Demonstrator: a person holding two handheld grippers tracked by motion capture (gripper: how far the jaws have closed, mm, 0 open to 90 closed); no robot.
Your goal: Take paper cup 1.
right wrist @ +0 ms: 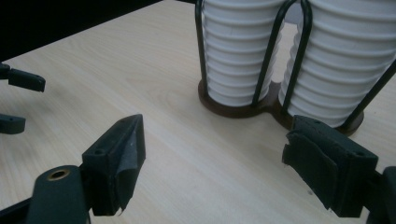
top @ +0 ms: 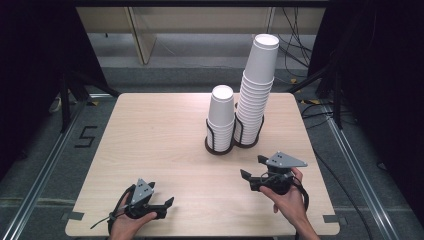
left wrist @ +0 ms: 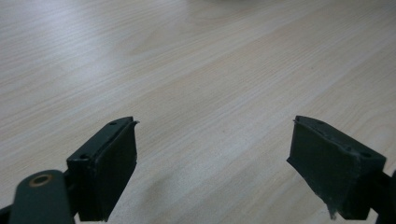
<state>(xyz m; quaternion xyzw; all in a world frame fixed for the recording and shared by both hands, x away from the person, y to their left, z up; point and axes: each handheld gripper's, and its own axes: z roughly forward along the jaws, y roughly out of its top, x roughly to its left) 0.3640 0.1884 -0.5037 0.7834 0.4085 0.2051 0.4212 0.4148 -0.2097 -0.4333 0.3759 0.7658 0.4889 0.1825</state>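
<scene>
Left gripper (top: 167, 204) sits low at the near edge of the wooden table (top: 150, 135), jaws apart w/ nothing but bare tabletop between them in the left gripper view (left wrist: 212, 158). Right gripper (top: 251, 166) is a bit farther in, jaws also spread and empty, aimed toward the cups; in the right gripper view (right wrist: 212, 158) the holder's base lies just beyond its fingertips, not touching.

Next out, approx. mid-table: a black wire cup holder (top: 218, 148) w/ two wells side by side. Left well has the shorter stack of white paper cups (top: 221, 117); right well has the taller stack (top: 256, 90), which rises well above the wire and leans slightly.

Handling, as a guess: paper cups are v. light, thin-walled and easy to crush, so a soft pinch is needed. Nested cups may stick, so lifting one could drag others along or tip the tall stack. Best hold is prob. the top cup's side wall just under the rolled rim, where it's stiffest; the lower cups are caged by the wire.
</scene>
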